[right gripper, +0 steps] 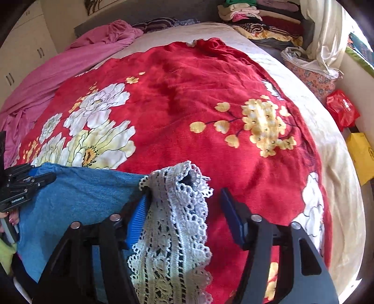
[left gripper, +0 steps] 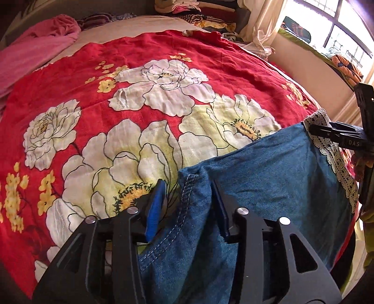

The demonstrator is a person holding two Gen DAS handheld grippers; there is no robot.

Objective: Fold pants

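Blue denim pants (left gripper: 268,168) with a white lace hem (left gripper: 332,149) hang over the near edge of a bed covered by a red flowered blanket (left gripper: 140,70). My left gripper (left gripper: 187,205) is open; the stitched denim edge (left gripper: 189,198) lies between its jaws, which stand apart. My right gripper (right gripper: 187,210) is open too, with the lace hem (right gripper: 177,210) draped between its jaws against the left blue pad (right gripper: 138,222). Each gripper shows in the other's view, the right one (left gripper: 336,134) and the left one (right gripper: 28,182).
A pink sheet (right gripper: 58,70) lies bunched at the bed's far left. Folded clothes (right gripper: 252,16) are stacked at the head. A red bag (right gripper: 342,110) and a yellow bag (right gripper: 361,156) sit on the floor at right. A window (left gripper: 339,30) is at right.
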